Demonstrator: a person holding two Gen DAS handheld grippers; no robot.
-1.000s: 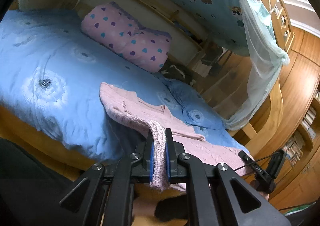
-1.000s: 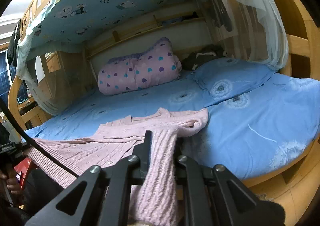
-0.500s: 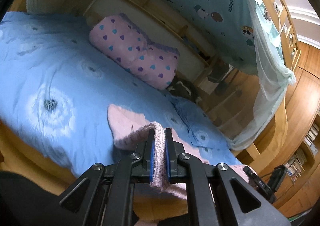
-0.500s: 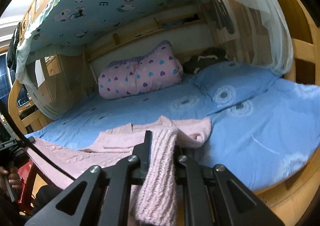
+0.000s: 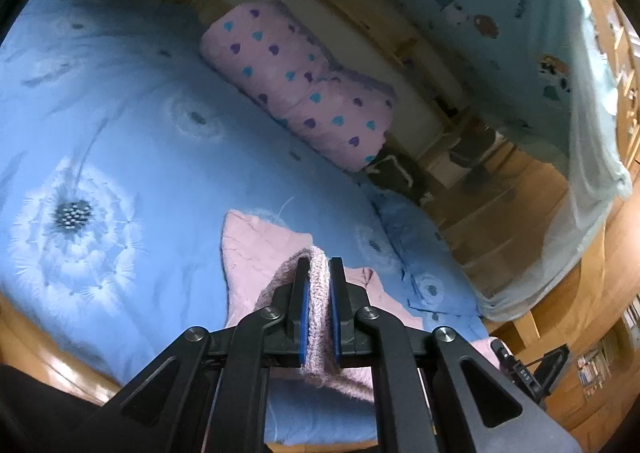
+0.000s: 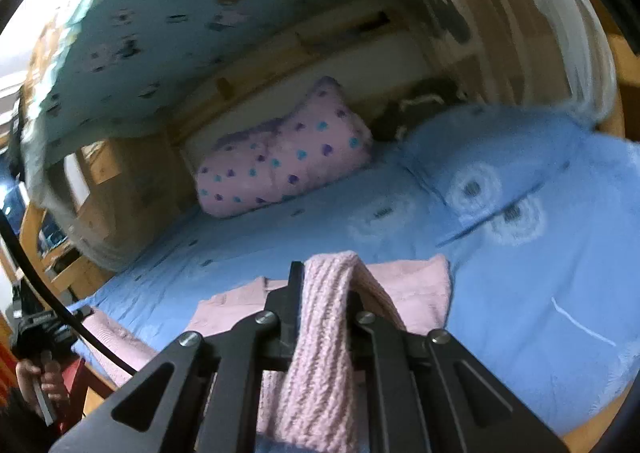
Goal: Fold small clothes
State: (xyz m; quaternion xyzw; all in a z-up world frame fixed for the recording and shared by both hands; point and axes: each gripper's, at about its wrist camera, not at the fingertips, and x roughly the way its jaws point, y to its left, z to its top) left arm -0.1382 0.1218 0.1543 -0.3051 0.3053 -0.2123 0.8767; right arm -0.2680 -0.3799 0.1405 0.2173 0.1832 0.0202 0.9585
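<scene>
Item: pink knitted cardigan (image 5: pixel 260 253), small, ribbed hem, lying on a bed with a blue dandelion-print duvet (image 5: pixel 132 157). Its far part rests flat on the duvet just ahead of both tools; its near edge is lifted off the bed.

Left hand-held gripper (image 5: pixel 319 293): jaws closed tight on a fold of the ribbed knit edge, which stands up between the blue pads and hangs out below them.

Right hand-held gripper (image 6: pixel 326 293): jaws nearly closed, pinching a thicker band of the same knit, which drapes over and down between the fingers. In this view the other tool and the hand (image 6: pixel 40 377) that carries it appear low at the left edge, with a stretch of cardigan running toward them.

Beyond the grippers: a pink quilt with heart print (image 5: pixel 300 85), rolled, at the far side of the bed; a blue pillow (image 6: pixel 500 157) ahead and to the right of the right tool; a pale mosquito net (image 5: pixel 588 157) hanging beside the wooden bed frame.

Progress, as judged: the garment is gripped at two points along its near edge, and the lifted edge looks ready to be carried over the flat part. The fold itself is not laid down; setting the edge on the far part, releasing, and any further folds remain.
</scene>
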